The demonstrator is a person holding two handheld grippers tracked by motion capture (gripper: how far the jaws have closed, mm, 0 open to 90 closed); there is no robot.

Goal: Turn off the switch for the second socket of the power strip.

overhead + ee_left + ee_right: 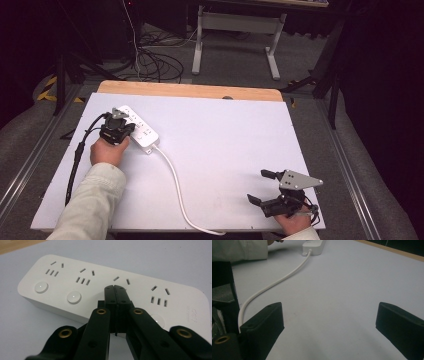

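The setting was a lab or recording workspace. A white-covered tabletop [225, 140] with a bare wooden far edge stood on grey carpet [240, 62]. Loose cables [155, 62] lay tangled on the floor beyond the far edge. Black curtains [385, 75] enclosed the sides. The white metal legs of another table [272, 55] stood behind.
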